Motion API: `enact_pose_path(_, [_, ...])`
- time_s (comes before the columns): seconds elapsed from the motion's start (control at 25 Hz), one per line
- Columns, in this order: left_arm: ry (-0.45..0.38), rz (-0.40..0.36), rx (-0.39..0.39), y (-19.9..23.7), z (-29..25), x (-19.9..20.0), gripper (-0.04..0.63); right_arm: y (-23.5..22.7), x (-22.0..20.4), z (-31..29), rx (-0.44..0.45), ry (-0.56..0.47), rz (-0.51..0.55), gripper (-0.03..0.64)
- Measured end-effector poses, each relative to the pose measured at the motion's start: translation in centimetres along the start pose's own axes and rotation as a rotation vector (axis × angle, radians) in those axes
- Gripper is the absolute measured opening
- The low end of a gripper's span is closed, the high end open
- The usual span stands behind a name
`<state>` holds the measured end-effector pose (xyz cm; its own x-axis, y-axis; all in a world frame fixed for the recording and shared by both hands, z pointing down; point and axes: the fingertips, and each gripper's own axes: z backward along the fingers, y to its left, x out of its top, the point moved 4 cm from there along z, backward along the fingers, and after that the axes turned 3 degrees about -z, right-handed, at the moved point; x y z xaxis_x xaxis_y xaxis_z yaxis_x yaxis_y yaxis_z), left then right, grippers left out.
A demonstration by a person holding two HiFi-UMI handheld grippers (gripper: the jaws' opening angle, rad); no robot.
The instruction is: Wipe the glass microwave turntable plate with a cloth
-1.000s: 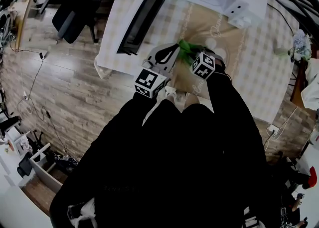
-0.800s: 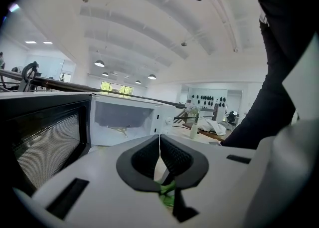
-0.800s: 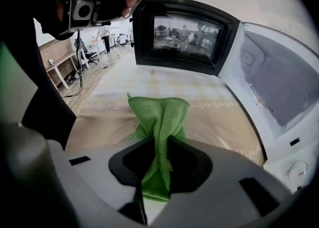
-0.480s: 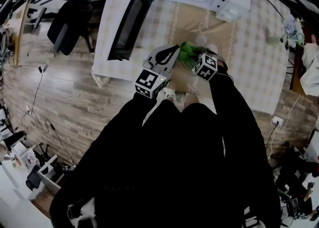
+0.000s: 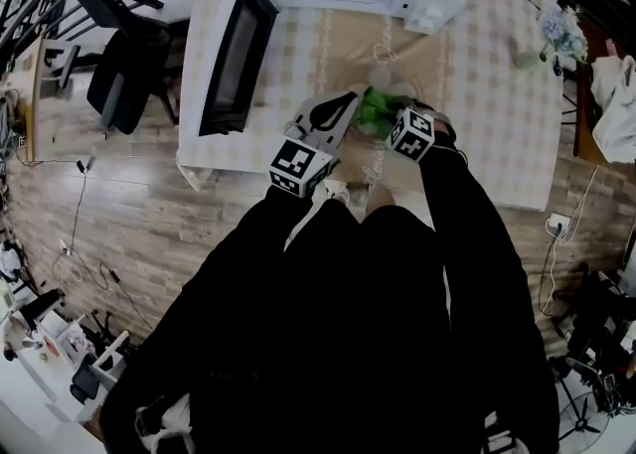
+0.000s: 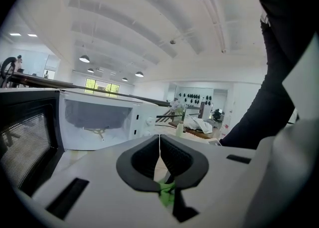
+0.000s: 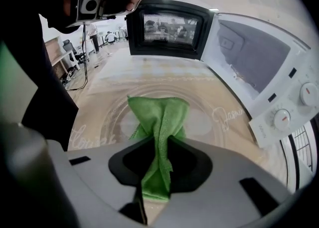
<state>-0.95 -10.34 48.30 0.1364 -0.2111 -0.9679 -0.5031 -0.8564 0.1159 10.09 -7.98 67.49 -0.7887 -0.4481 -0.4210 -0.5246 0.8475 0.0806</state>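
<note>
Jaws of the right gripper (image 7: 157,147) pinching a green cloth (image 7: 160,114), cloth hanging over the glass turntable plate (image 7: 212,122), plate flat on the table (image 5: 497,94) before the open microwave (image 7: 249,52), left gripper (image 6: 160,144) jaws pressed together

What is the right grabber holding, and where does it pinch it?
The right gripper holds the green cloth, jaws shut on its narrow bunched-up part. The wider end fans out over the glass plate.
</note>
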Motion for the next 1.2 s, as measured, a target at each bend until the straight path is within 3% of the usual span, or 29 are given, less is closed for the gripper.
enact_pose_path(0.88, [0.012, -0.02, -0.134, -3.9, -3.3, 0.2, 0.021, -1.7, -8.1, 3.8, -0.085, 0.078, -0.093, 0.094])
enact_pose_path(1.04, [0.004, -0.026, -0.145, -4.0, -3.4, 0.6, 0.021, -2.1, -10.3, 4.6, -0.106, 0.133, -0.085, 0.094])
enact_pose_path(1.2, [0.004, -0.029, -0.145, -3.7, -3.1, 0.6, 0.021, -2.7, -11.8, 5.9, -0.123, 0.144, -0.145, 0.094])
